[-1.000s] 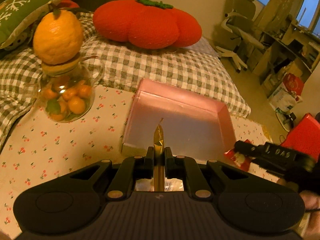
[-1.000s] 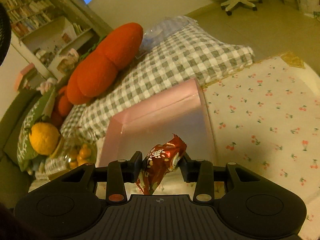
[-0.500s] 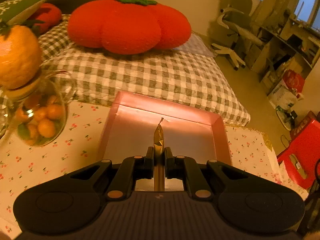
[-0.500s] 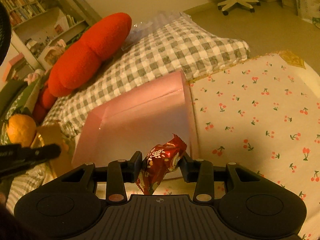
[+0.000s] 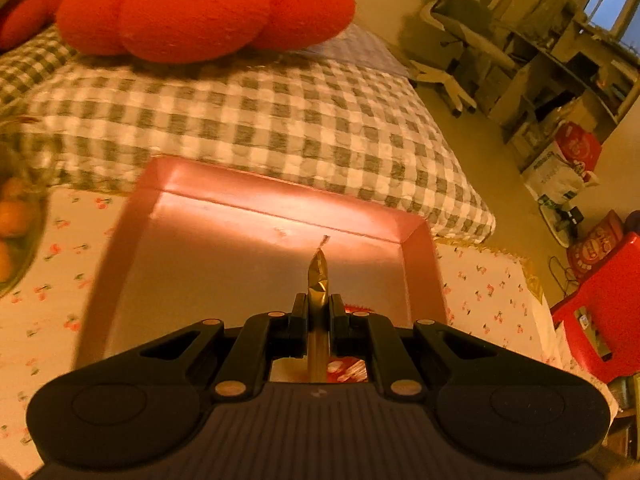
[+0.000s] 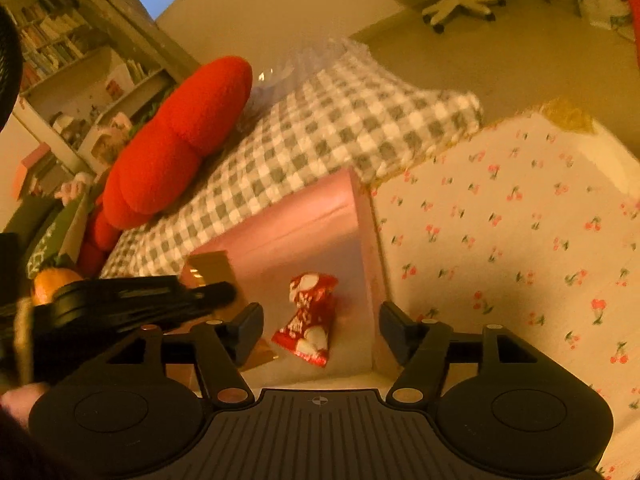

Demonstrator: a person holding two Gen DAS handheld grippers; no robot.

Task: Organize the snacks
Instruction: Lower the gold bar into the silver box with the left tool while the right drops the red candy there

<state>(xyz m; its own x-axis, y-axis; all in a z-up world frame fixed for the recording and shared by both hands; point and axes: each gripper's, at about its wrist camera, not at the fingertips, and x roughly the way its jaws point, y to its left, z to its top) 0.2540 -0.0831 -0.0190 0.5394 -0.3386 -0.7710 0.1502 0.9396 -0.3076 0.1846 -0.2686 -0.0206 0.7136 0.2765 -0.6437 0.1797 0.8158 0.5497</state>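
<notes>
Red snack packet point(image 6: 308, 318) in pink tray point(image 6: 280, 220)

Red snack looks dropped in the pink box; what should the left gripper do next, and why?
Probably lower slightly and open the left gripper. It is shut on the gold packet above the pink box, while the right gripper is open and the red snack lies inside.

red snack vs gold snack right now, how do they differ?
The red snack lies loose in the pink tray; the gold snack is clamped edge-on in the left gripper. Red wrapper has white print; gold is plain. The right gripper is open. Both are over the tray.
</notes>
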